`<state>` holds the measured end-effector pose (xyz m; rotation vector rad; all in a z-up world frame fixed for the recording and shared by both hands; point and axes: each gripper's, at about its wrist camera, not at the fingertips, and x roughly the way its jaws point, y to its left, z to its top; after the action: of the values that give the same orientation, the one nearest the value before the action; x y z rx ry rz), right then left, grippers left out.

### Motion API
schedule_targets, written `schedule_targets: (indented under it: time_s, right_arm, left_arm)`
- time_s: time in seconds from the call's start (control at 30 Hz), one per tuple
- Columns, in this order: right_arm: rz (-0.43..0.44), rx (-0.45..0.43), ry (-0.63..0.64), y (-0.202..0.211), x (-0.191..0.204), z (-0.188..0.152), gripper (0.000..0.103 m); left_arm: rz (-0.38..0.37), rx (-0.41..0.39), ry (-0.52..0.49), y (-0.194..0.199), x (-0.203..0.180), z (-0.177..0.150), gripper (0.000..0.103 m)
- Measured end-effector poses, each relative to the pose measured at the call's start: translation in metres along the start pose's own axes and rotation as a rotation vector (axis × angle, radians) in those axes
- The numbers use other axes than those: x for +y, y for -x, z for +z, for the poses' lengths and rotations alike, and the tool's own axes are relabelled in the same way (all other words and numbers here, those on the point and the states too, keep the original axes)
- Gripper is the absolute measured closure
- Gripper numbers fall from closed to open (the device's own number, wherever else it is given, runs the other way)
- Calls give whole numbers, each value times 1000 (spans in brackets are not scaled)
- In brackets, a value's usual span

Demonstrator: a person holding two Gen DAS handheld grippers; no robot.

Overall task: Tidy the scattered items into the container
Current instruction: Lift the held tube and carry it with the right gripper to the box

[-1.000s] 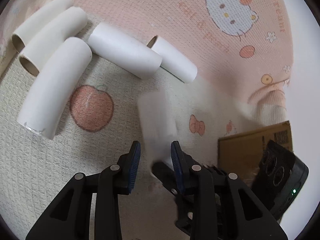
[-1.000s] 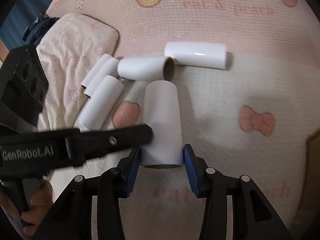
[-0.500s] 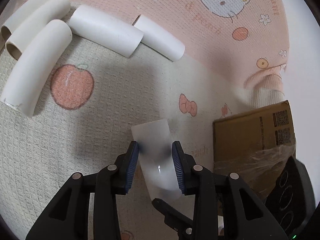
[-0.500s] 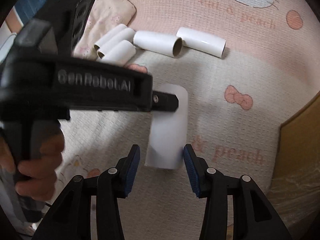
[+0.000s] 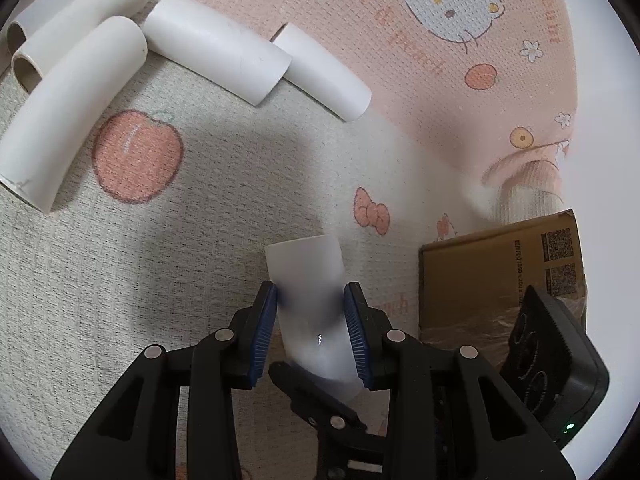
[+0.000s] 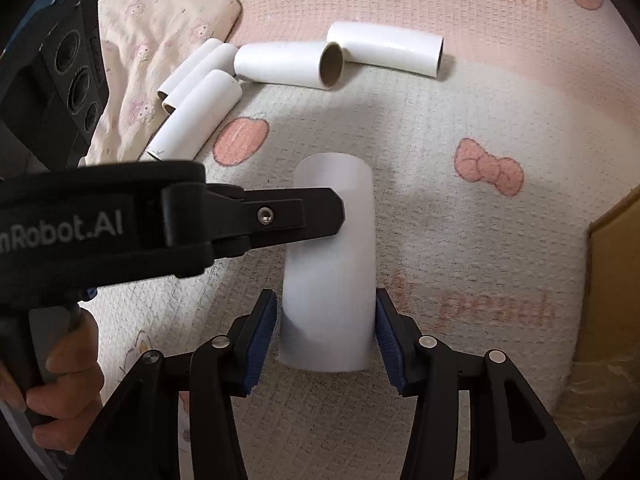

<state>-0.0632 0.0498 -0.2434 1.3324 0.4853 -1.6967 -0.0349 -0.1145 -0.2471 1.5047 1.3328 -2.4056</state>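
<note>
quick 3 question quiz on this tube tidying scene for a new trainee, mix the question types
1. Count: how many loose tubes lie on the blanket, apart from the held tube?
2. True or false: the loose tubes are already inside the cardboard box.
3. Whose jaws press on the held tube from both sides? A) left gripper B) right gripper C) neither

Key:
1. Five.
2. False; they lie on the blanket.
3. A. The right gripper's jaws have just been opening; the tube is between them with a gap on one side.
</note>
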Motion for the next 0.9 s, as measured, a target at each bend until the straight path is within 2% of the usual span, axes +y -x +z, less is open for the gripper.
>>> schedule_targets:
  time_s: [0.03, 0.27, 0.37, 0.57, 0.9]
  right_arm:
    - [-5, 0, 1, 0, 0, -1, 61]
    - [10, 2, -31, 8, -6, -8, 61]
    - [-5, -2, -29, 17, -6, -13, 61]
    - [-42, -28, -13, 43, 0, -23, 61]
    - [-95, -136, 52, 106, 14, -32, 61]
  left_arm:
    - [1, 3, -3, 0, 0, 0, 66]
    - [-28, 23, 9, -1, -4, -6, 66]
    - [-29, 18, -25, 3, -15, -12, 66]
    - [-16, -32, -120, 24, -47, -26, 66]
    - [-72, -90, -178, 71, -85, -40, 66]
